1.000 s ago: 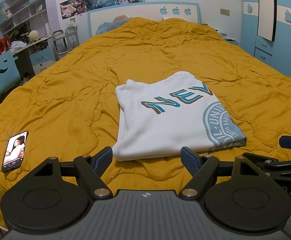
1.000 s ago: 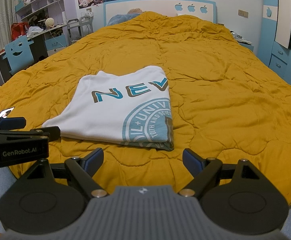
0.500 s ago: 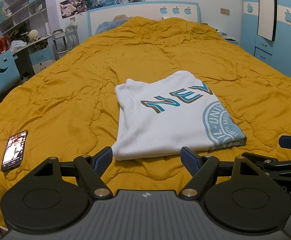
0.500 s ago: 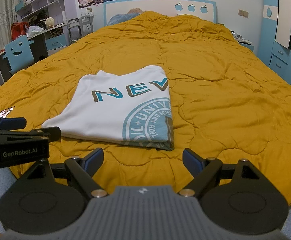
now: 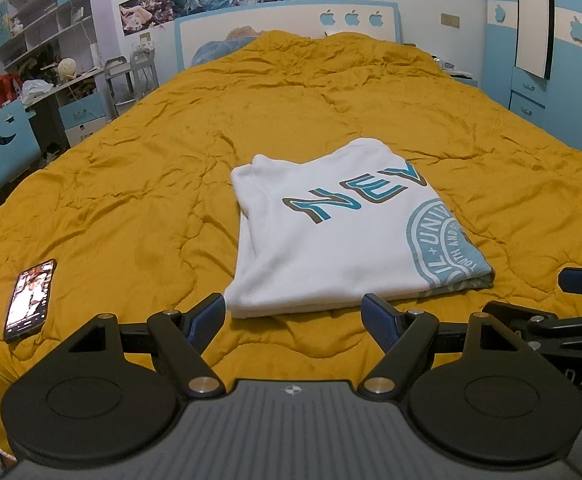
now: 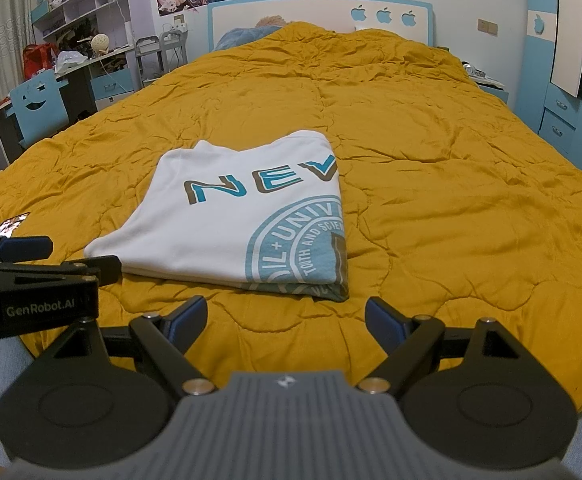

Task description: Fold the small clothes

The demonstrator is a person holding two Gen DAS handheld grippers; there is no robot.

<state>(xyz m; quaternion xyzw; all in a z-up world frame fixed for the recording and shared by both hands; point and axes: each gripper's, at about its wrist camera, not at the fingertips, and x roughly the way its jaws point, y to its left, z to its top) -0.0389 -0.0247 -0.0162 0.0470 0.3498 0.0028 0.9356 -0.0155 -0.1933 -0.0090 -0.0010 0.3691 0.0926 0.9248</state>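
- A bed point(image 5: 131, 200) is filling most of both views, and a mustard-yellow quilt point(image 6: 451, 200) is covering it, wrinkling all over and running back to the white-and-blue headboard point(image 5: 291, 20).
- A white folded shirt point(image 5: 331, 248) is lying flat on the quilt near the bed's front edge, showing the teal letters "NEV" and part of a round teal emblem at its right edge.
- A phone point(image 5: 30, 300) is lying face up on the quilt, well apart from the shirt on its left, with its screen glowing.
- At the head end, a blue pillow point(image 6: 243, 34) is peeking out from under the quilt.
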